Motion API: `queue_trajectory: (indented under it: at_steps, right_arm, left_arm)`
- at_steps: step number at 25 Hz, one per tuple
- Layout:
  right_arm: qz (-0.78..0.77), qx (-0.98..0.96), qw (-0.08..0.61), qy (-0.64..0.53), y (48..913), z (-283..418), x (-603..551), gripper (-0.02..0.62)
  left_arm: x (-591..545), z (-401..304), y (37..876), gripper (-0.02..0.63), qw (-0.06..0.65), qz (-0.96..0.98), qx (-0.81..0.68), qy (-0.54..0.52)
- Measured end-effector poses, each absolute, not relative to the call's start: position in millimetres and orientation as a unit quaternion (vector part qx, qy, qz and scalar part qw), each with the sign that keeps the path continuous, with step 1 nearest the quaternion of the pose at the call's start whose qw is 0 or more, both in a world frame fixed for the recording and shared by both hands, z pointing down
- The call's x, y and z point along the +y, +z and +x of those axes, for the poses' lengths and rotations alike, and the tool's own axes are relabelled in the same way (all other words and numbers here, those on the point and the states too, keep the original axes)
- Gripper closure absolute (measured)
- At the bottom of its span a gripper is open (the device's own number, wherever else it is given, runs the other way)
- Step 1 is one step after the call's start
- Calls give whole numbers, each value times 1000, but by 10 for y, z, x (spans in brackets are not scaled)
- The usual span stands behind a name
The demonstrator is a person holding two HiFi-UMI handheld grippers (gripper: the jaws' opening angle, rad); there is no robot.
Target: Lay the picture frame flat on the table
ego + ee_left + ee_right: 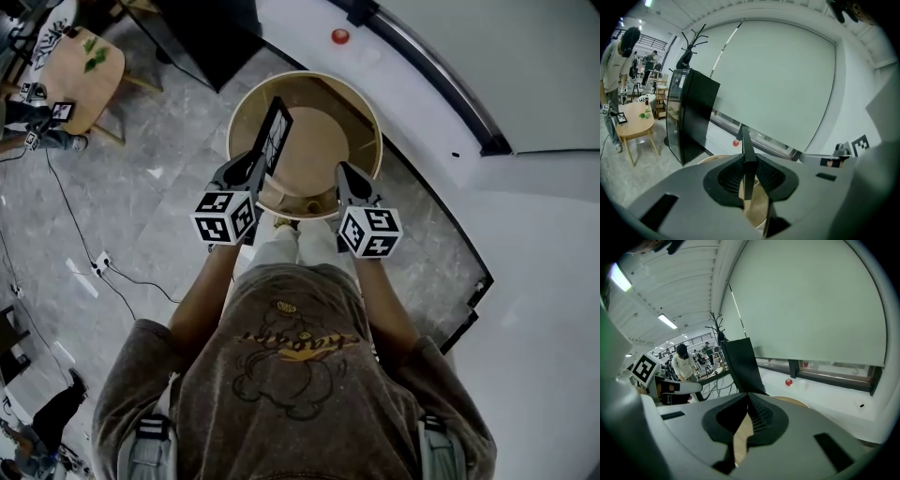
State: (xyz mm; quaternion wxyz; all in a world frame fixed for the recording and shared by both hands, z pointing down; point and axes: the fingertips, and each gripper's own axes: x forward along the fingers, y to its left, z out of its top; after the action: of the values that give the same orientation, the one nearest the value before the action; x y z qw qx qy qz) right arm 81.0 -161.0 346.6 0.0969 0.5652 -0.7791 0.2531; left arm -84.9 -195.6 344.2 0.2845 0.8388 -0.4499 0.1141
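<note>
The round wooden table (367, 111) is filling the upper middle of the head view, its bare top lying open ahead of both my grippers, which is where the frame is meant to end up.

Over the left part of that tabletop I am holding the picture frame (275, 134), a thin black rectangle standing on edge and leaning, not yet flat. From above I cannot tell whether its lower edge is touching the wood.

My left gripper (255, 169) is clamping the frame's near edge. In the left gripper view the dark strip of the frame (748, 159) is running straight up between the two pads, pinched from both sides. I judge this edge-on pinch is what is letting me tip the frame over without it slipping.

My right gripper (345, 178) is hovering over the table's near right rim, apart from the frame. Its jaws are closed tip to tip with nothing between them, only tabletop showing beneath, so it seems to be waiting as a spare support.

A small red ball (340, 37) is sitting on the pale ledge beyond the table, at the top of the head view.
</note>
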Motion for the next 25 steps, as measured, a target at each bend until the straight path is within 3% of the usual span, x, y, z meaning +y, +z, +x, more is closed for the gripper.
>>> queue_trajectory:
  at_steps: [25]
  right_arm:
    - [528, -791, 127, 282, 4335, 1132, -2628, 577]
  left_arm:
    - [-2861, -401, 4441, 523, 317, 818, -457, 146]
